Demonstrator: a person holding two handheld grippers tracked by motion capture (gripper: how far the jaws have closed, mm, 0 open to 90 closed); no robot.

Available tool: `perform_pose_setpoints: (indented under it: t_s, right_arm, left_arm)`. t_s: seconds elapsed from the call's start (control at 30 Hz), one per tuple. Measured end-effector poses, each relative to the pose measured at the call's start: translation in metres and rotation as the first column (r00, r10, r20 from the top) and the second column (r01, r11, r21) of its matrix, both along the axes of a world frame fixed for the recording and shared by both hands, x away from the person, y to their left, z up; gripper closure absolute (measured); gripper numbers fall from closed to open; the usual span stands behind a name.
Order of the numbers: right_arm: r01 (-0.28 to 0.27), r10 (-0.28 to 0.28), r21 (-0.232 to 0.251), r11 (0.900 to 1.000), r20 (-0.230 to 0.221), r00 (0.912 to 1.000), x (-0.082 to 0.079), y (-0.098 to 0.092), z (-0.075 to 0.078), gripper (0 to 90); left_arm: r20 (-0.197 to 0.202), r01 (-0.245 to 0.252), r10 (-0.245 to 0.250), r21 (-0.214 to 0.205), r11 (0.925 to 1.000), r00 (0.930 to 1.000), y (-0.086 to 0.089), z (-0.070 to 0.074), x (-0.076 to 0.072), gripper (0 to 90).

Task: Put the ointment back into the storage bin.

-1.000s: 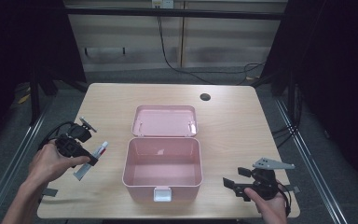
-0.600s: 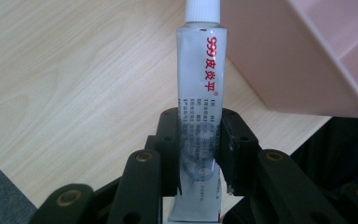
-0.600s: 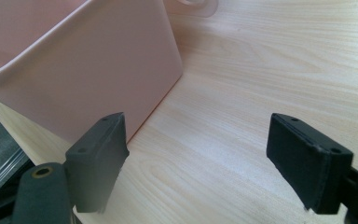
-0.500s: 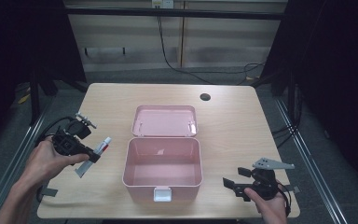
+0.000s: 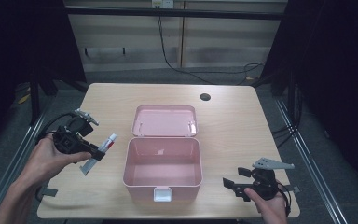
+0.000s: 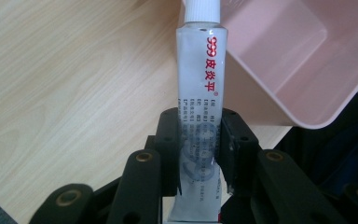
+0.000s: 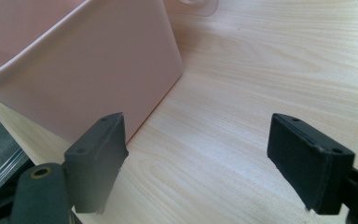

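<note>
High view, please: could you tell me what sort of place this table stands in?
Probably a lab or recording bay, not a home: a bare light wooden table with a cable hole, black curtains at both sides, and cables hanging down the rear wall.

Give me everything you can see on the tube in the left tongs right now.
The tube is slim and silvery-white, soft-looking, with a ribbed white cap and red and grey print down its side. The left tongs are shut on its lower half, one pad on each side, flat tail end toward the hand. In the high view it hangs above the table, cap slanting toward the open pink box, just left of it. Nothing else touches it.
</note>
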State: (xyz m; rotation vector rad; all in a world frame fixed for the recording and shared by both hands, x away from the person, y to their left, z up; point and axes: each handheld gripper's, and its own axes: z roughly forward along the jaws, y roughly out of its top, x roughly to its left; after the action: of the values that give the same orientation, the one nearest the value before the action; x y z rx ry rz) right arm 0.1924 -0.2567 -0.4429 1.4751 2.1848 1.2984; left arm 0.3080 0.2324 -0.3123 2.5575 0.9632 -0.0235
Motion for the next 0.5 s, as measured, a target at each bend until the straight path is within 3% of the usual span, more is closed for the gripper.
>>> perform_pose_setpoints:
  t_s: [0.5]
  right_arm:
    - [-0.001,0.001,0.001,1.0,0.001,1.0,0.0,0.0,0.0,19.1]
  left_arm:
    - [0.025,0.087,-0.087,0.011,0.9962,0.9959,-0.024,0.015,-0.009,71.2]
